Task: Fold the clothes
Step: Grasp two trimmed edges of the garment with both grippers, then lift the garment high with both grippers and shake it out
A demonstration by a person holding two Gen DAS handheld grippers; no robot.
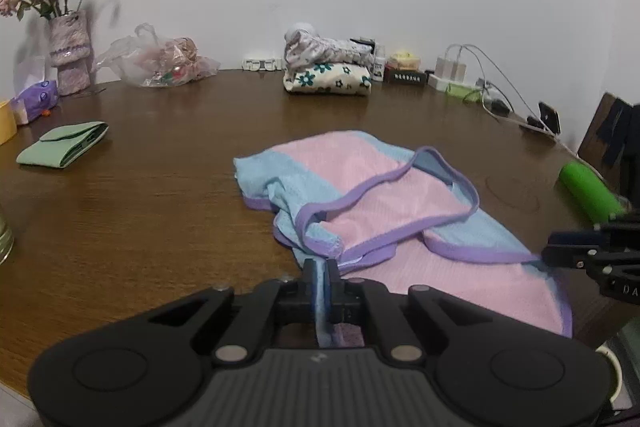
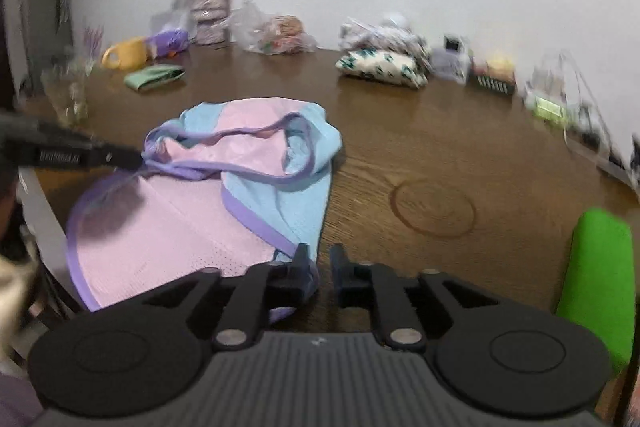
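Note:
A pink and light-blue sleeveless top with purple trim [image 1: 372, 195] lies crumpled on the brown wooden table [image 1: 160, 195]; it also shows in the right wrist view [image 2: 208, 187]. My left gripper [image 1: 321, 267] is shut on a blue edge of the top at its near side. My right gripper [image 2: 320, 255] is open, its fingers at the near right corner of the top with no cloth between them. The left gripper shows at the left of the right wrist view [image 2: 120, 157], and the right gripper at the right edge of the left wrist view [image 1: 560, 253].
Folded flower-print clothes [image 1: 326, 75] are stacked at the back. A green folded cloth [image 1: 64, 145], a vase of flowers [image 1: 68, 55], a plastic bag [image 1: 160, 61], chargers and cables [image 1: 480, 83] and a bright green cylinder [image 1: 588, 193] stand around the table.

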